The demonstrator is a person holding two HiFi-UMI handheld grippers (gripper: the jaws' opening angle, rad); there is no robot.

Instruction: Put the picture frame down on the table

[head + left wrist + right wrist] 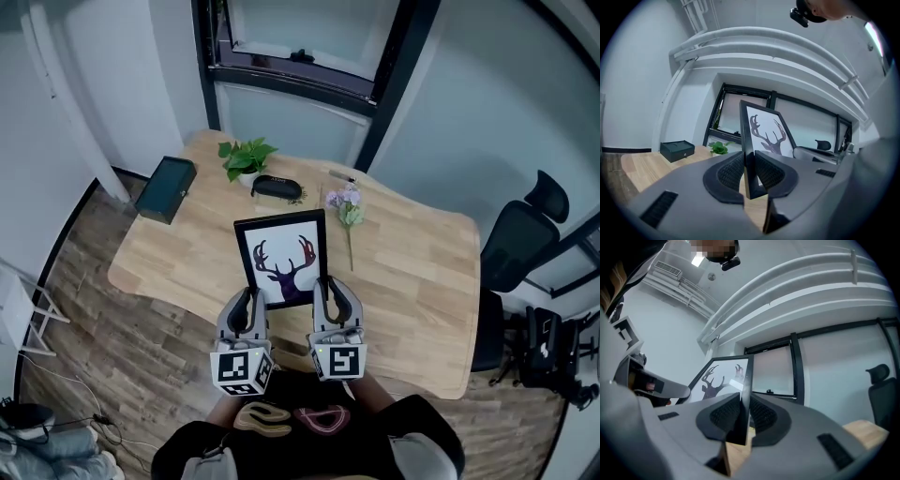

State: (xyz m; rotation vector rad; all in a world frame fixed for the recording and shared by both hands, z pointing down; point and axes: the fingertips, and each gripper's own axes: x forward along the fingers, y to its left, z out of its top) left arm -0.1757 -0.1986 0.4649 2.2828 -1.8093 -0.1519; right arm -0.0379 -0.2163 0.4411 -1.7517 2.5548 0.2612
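A black picture frame (283, 255) with a dark deer-antler print on white is held up above the wooden table (412, 272), tilted face up toward me. My left gripper (249, 298) is shut on its lower left edge and my right gripper (328, 292) is shut on its lower right edge. The left gripper view shows the picture frame (764, 131) edge-on, with the left gripper (749, 173) pinching its black border. From the right gripper view, the picture frame (724, 376) rises out of the right gripper (744, 416), gripped the same way.
On the table's far side lie a dark green box (166, 188), a small green plant (246, 157), a black case (277, 187) and a sprig of purple flowers (346, 208). A black office chair (521, 242) stands to the right. A dark-framed window (300, 56) is beyond the table.
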